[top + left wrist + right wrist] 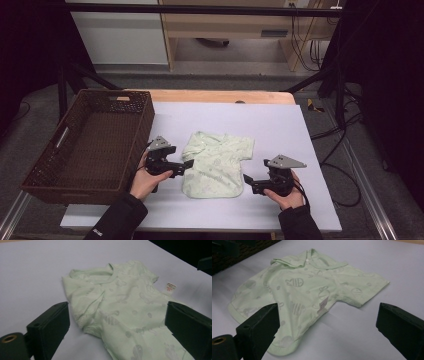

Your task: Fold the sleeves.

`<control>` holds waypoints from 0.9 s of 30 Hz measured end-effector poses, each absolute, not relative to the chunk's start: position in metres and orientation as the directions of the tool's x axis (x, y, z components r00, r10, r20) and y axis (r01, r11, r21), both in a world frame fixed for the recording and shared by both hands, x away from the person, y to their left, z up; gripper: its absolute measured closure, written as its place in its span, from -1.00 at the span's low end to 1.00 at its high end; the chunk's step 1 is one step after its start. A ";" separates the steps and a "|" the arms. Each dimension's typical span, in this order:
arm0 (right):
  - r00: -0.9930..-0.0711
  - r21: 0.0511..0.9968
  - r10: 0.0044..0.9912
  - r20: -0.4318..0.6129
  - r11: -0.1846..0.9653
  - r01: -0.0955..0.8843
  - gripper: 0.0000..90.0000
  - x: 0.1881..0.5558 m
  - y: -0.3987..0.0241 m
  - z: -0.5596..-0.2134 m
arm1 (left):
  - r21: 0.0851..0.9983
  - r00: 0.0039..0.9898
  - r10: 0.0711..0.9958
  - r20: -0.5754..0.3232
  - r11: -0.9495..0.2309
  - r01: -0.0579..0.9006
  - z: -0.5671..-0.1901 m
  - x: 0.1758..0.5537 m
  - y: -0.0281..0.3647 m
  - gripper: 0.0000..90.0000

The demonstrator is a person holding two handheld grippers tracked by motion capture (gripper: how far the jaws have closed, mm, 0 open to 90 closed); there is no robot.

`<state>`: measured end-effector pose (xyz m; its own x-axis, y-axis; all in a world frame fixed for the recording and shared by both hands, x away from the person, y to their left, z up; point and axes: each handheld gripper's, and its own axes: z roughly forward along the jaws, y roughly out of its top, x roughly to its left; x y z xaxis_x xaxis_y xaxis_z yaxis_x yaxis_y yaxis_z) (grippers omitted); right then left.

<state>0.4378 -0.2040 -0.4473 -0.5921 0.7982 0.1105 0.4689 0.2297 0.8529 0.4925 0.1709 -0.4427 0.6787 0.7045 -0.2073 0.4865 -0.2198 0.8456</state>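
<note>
Pale green baby shirt (218,164) flat on the white sheet (280,125) covering the tabletop, roughly centre, between both hands. One sleeve folded in over the body on the basket side, other sleeve spread out.

Left hand-held gripper (186,163) at the shirt's left edge, jaws wide apart, nothing clamped (cloth lies between the jaws in the left gripper view, pads not pressing on it). Right hand-held gripper (248,183) just off the lower right corner of the shirt, jaws also apart, nothing held.

Edges and room: brown wicker basket (90,145) on the left, its near wall just beside the left hand (147,177); tight on that side. Open sheet beyond the shirt and to the right of the right hand (286,192). Front edge of the sheet close behind both wrists.

View differences: left gripper view shows the neckline (100,277), the folded sleeve (85,302) and a white care tag (170,287) sticking out at the far seam. Right gripper view shows the printed pattern clearly, the spread sleeve (367,287), the tag (323,303) from its side, and a dark strip of basket in the top left corner. High view shows both hands, dark sleeves, and the grey plate on each gripper.

Surroundings: wooden tabletop edge (220,96) past the sheet, grey floor, light cabinets at the back, cables on the right, black frame around the rig.
</note>
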 end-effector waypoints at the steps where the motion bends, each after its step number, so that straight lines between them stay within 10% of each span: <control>1: -0.589 0.856 0.801 0.111 0.224 0.466 -0.87 0.438 -0.204 -0.446 | 0.850 0.673 0.710 -0.207 -0.210 0.482 -0.442 0.490 0.173 -0.90; 27: -0.532 0.868 0.840 0.103 0.185 0.460 -0.86 0.481 -0.205 -0.429 | 0.850 0.694 0.693 -0.193 -0.236 0.471 -0.460 0.445 0.196 -0.94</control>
<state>0.4809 -0.2049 -0.4287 -0.5324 0.8402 0.1030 0.4603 0.1852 0.8683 0.4448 0.1963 -0.4604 0.6944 0.6933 -0.1925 0.4709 -0.2355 0.8502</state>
